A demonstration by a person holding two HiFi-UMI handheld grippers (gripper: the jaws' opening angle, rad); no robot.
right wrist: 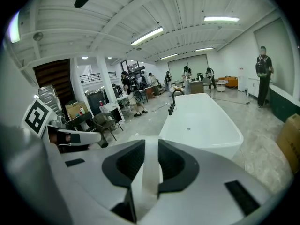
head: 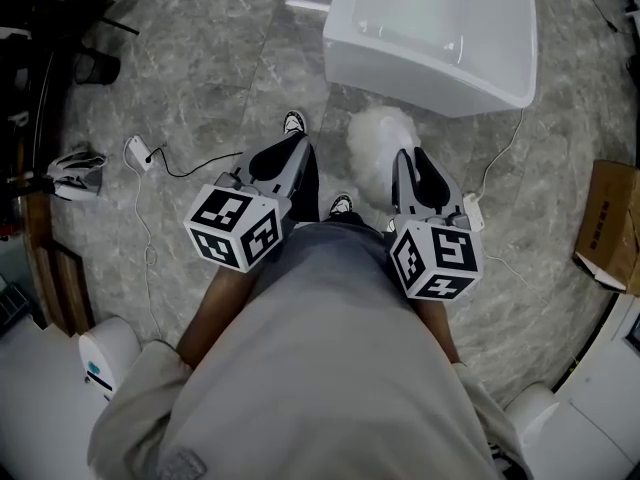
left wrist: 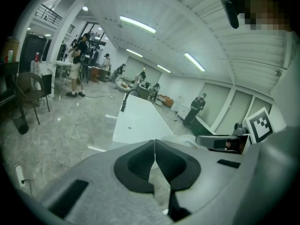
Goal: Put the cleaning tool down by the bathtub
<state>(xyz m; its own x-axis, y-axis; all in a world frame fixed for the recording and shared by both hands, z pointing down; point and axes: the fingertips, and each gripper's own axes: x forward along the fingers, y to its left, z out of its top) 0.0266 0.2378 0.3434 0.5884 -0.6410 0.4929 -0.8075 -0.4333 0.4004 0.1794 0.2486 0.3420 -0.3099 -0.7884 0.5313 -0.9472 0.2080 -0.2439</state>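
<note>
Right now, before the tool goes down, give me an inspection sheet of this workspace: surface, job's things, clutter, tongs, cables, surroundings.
Surface: grey stone-look floor.
Job's things: white bathtub; fluffy white cleaning tool, carried just short of the tub, not yet set down.
Clutter: cardboard box at the right.
Tongs: left tongs shut, nothing between them; right tongs shut on the cleaning tool's handle.
Cables: black cable running from a white plug block; white cable on the floor beside the bathtub.
Surroundings: people standing further back in the hall.
</note>
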